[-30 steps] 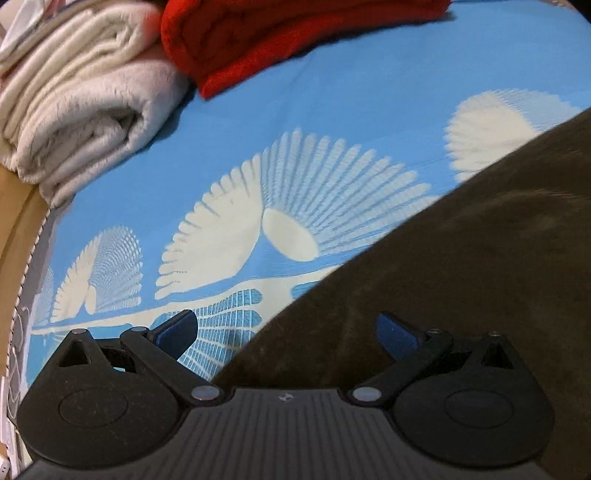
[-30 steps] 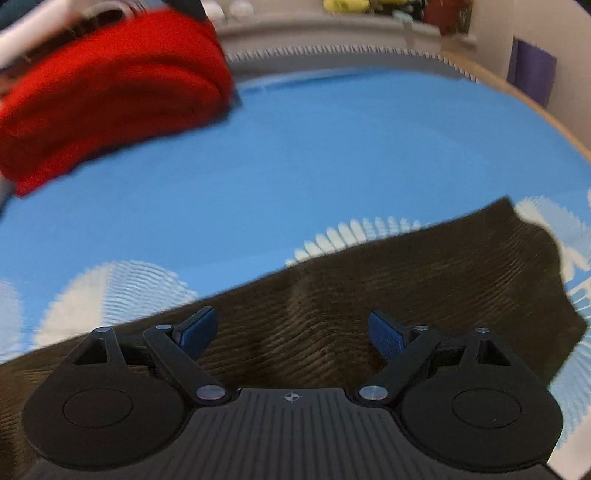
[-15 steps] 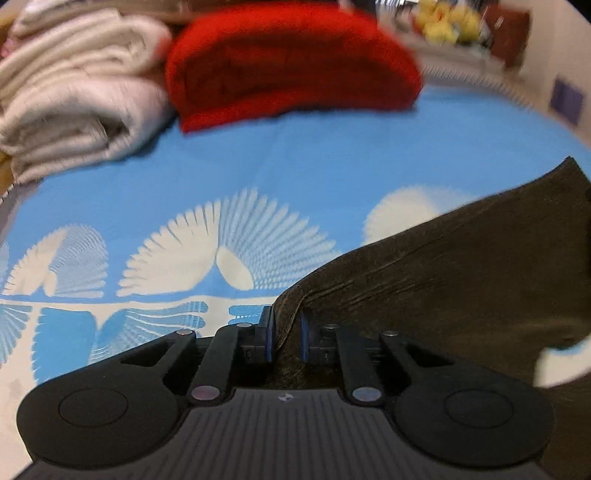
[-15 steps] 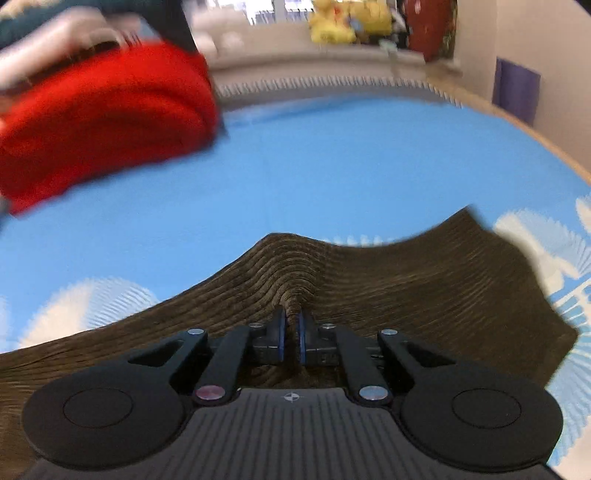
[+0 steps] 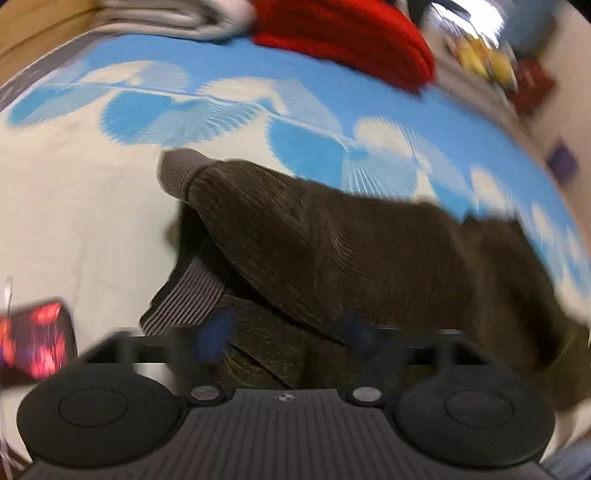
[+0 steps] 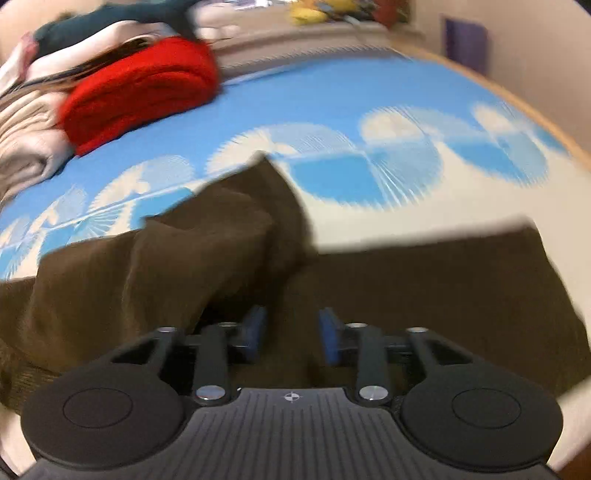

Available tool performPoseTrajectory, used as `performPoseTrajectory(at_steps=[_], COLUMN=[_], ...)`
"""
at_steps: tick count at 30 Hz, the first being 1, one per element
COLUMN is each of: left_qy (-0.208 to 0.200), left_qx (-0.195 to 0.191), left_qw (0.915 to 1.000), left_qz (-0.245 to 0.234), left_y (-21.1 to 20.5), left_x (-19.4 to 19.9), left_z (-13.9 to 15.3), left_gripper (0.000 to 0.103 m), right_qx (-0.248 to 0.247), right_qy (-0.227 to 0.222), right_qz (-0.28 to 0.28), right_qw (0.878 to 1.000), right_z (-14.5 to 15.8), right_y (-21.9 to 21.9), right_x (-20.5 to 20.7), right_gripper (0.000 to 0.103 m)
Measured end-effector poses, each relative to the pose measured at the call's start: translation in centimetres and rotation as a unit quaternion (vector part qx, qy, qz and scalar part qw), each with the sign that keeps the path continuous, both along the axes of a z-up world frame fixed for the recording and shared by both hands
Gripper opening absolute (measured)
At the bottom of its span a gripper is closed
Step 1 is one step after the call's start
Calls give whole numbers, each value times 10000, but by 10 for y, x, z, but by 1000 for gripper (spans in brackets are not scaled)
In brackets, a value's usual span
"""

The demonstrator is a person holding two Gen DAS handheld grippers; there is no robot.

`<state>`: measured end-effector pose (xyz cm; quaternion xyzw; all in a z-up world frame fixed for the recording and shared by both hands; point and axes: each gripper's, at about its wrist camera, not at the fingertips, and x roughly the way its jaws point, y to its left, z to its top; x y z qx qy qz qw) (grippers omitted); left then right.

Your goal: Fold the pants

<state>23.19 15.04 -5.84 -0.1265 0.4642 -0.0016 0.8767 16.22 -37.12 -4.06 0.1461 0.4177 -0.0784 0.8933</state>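
Note:
The dark brown corduroy pants (image 5: 351, 251) lie on the blue-and-cream bedspread, doubled over themselves, with a ribbed grey cuff (image 5: 177, 173) on top and a striped waistband (image 5: 184, 306) below it. My left gripper (image 5: 284, 336) is open just above the folded layers, holding nothing. In the right wrist view the pants (image 6: 166, 258) lie bunched in a fold to the left and flat to the right. My right gripper (image 6: 291, 336) is partly open over the cloth, with nothing between its pads.
A red folded blanket (image 5: 351, 37) and pale folded towels (image 5: 177, 18) sit at the back of the bed; the red blanket also shows in the right wrist view (image 6: 140, 92). A dark phone-like object (image 5: 33, 339) lies at the left. The wooden bed edge (image 6: 517, 96) runs along the right.
Both grippers pinched the pants half a second ago, carried the cloth over onto itself, and have since opened and let go. Both views have swung toward the near side of the bed.

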Motion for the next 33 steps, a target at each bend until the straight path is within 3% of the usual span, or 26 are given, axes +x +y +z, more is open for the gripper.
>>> performPoseTrajectory(at_steps=[3,6,12,20,26,29,32,33], left_qy=[-480,-612,-257,-94,-175,-112,43,37], left_qx=[-87,-355,-593,-762,-914,-1072,-1241,-1240], left_qw=[9968,9922,9889,9827,9780,9785,9808,9817], left_qz=[640,1022,1339,1683,1868,1758,1502,1445], left_y=[4,7,8,21,31,28,20,17], left_x=[-11,-8,22,50,59,65,72,73], left_z=[12,7,-17,-34,-32,-33,-37,-37], left_gripper=[97,97,97,97,97,97,97,90], right_qx=[480,605,720,135,-281,-553,-1069,-1026], right_qy=[-267,-645,-1187,-892,-292,15,343,389], right_qz=[-235,-154,-44,238,791,1009,878,771], right_qw=[9982,9960,9903,9956,9960,9934,9898,9910], right_z=[8,19,9,0,-25,-47,-68,-71], right_y=[-2,16,55,86,124,147,158,155], right_x=[-17,-17,12,98,170,196,217,220], right_gripper=[49,56,60,60,60,60,59,53])
